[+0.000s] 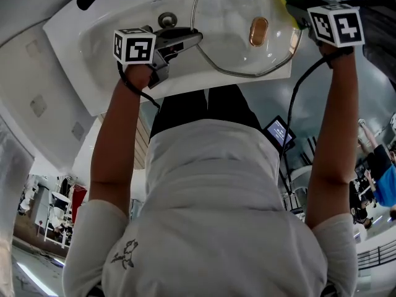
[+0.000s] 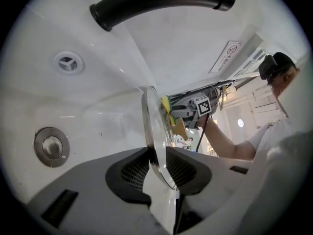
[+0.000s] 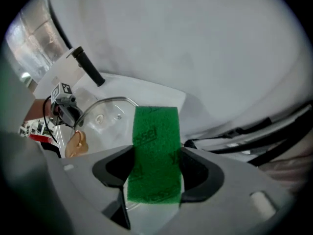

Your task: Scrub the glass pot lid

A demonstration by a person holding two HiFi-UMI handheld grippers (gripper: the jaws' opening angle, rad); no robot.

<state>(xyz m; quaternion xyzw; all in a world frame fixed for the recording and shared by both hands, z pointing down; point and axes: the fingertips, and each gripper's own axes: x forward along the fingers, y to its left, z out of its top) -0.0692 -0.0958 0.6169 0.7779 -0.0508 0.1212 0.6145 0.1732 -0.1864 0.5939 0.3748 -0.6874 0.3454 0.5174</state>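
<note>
lid (image 1: 238, 17) over sink (image 1: 99, 51) | left tool (image 1: 197, 39) on lid's left rim | sponge (image 3: 155, 131) in right tool (image 3: 156, 166)
</note>
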